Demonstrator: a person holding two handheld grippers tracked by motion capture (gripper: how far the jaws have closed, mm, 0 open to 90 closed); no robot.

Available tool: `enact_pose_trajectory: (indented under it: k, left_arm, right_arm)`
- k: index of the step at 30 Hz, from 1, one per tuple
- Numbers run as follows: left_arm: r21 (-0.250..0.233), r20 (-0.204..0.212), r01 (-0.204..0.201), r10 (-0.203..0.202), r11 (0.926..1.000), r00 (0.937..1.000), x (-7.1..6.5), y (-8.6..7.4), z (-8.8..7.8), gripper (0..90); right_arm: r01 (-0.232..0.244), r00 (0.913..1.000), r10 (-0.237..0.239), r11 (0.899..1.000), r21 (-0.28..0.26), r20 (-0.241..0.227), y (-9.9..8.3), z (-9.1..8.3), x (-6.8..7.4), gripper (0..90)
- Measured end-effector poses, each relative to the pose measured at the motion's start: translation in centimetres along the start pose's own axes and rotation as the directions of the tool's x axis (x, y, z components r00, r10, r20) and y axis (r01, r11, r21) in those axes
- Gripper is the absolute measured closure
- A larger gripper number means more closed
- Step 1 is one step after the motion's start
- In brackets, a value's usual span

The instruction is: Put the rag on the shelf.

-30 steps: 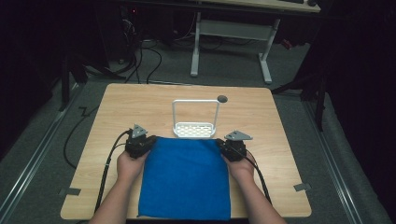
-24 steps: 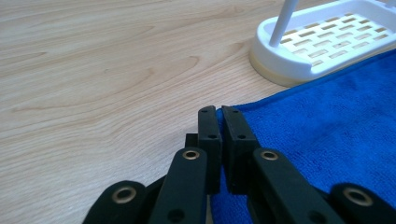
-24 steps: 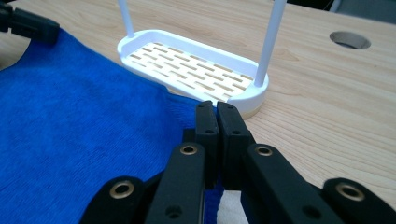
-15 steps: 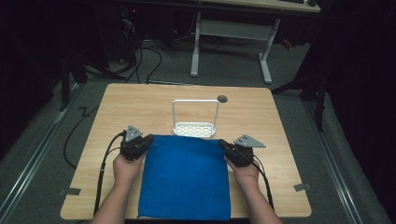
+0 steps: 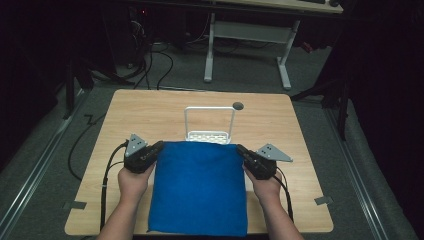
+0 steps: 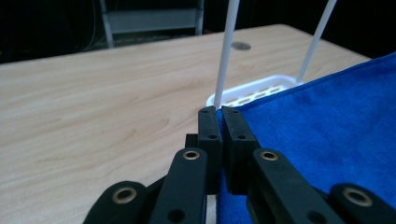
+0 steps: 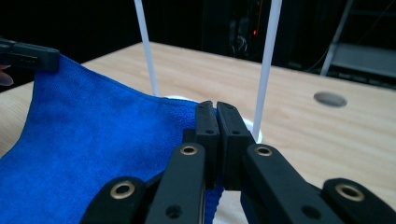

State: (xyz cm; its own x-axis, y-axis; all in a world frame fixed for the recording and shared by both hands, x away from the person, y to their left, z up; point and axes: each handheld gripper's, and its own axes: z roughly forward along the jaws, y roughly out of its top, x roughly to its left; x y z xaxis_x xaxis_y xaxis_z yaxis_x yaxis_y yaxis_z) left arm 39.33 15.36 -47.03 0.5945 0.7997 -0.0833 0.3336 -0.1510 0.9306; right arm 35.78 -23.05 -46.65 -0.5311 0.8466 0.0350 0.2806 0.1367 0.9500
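I see no readable writing. Both grippers, left (image 5: 159,146) and right (image 5: 240,148), clamp fuzzy blue cloth (image 5: 200,187) corners (white slotted rack (image 5: 209,135) behind).

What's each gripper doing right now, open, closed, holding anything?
Left gripper: closed on the far left corner of the blue cloth.
Right gripper: closed on the cloth's far right corner.

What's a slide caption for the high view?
Both grippers, left and right, pinch the blue cloth's far corners before a white rack.
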Motion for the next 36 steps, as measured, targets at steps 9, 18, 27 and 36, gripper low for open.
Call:
enact_pose_trajectory:
  k: [9, 18, 27, 36]
  left_arm:
    - [-0.113, 0.01, -0.039, 0.04, 0.9928, 0.9991, -1.6, 2.2, -2.2, 87.2]
    - [-0.195, 0.018, -0.059, 0.063, 0.979, 0.9978, -2.6, 3.9, -4.2, 87.3]
    - [-0.294, 0.012, -0.085, 0.092, 0.9521, 0.9957, -3.2, 5.8, -7.0, 87.3]
    - [-0.321, -0.002, -0.1, 0.105, 0.9418, 0.9944, -3.0, 6.5, -8.1, 87.6]
  right_arm:
    - [0.024, 0.9996, -0.023, 0.995, -0.094, 0.016, 1.9, -2.1, 0.5, 88.6]
    - [0.03, 0.9994, -0.026, 0.983, -0.181, 0.023, 3.8, -4.3, 0.6, 88.6]
    - [0.062, 0.998, -0.056, 0.959, -0.277, 0.03, 5.8, -6.8, 1.4, 88.6]
    - [0.087, 0.9962, -0.08, 0.946, -0.312, 0.036, 6.6, -7.7, 2.0, 88.6]
